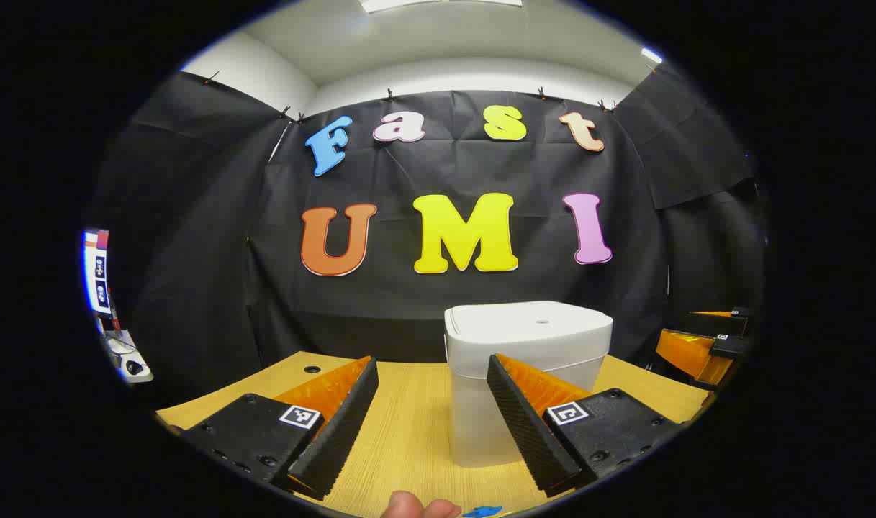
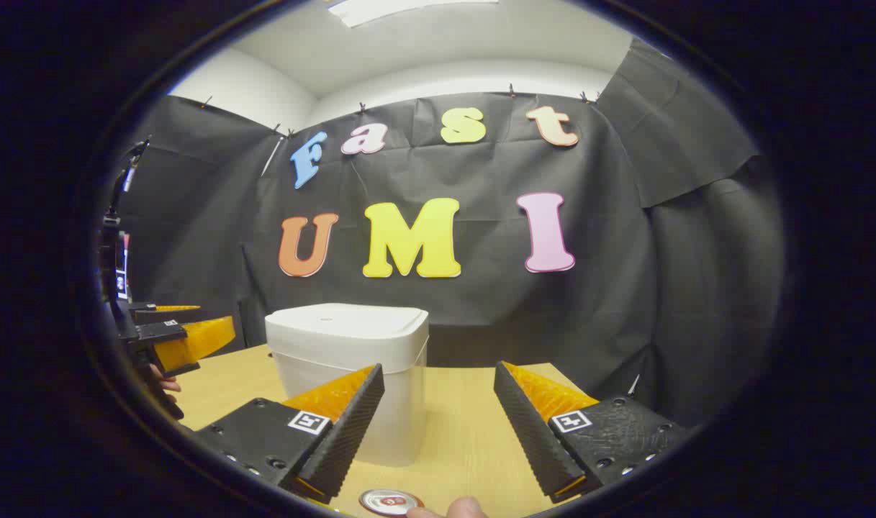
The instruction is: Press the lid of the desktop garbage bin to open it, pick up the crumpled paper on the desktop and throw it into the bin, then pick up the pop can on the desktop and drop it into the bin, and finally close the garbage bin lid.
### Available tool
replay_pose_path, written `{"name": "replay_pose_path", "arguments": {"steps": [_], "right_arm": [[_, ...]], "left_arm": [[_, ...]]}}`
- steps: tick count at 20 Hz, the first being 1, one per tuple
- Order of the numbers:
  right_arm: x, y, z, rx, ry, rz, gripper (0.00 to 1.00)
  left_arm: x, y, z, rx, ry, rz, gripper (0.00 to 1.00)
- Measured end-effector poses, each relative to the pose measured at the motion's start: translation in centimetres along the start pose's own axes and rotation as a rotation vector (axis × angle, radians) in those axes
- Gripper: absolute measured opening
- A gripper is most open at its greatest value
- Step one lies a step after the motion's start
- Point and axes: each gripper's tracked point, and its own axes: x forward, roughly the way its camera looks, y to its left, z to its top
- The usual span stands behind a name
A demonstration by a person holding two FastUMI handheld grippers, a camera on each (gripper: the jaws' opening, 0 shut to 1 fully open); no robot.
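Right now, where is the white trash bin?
The garbage bin stands on the wooden table, lid shut, before the black cloth wall. In the right gripper view it sits left of centre; the pop can lies nearer the camera.

**Plastic, wood grain, cloth**

The bin (image 1: 527, 374) looks like smooth matt plastic, its lid (image 1: 531, 324) the same with a faint sheen. The table (image 1: 409, 424) shows a pale wood-grain finish, smooth and slightly shiny. The can (image 2: 389, 502) has a glossy metal top. The fingers (image 1: 518, 414) carry ribbed, rough faces. The wall is matt, creased cloth.
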Motion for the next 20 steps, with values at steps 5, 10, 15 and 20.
{"name": "replay_pose_path", "arguments": {"steps": [5,10,15,20], "right_arm": [[-0.3,0.0,-0.2,-0.001,-0.001,0.009,0.96],[-0.4,0.2,-0.5,-0.017,0.002,0.02,0.95],[-0.7,0.0,-1.0,-0.019,0.007,0.017,0.95],[-0.8,-0.8,-1.0,0.003,0.014,-0.004,0.95]], "left_arm": [[0.2,0.2,-0.2,-0.003,0.006,0.012,0.98],[-0.2,0.1,-0.3,0.01,0.003,0.007,0.98],[-0.1,-0.5,-1.2,0.007,0.023,-0.013,0.98],[-0.4,-2.0,-1.6,0.034,0.029,-0.053,0.98]]}}
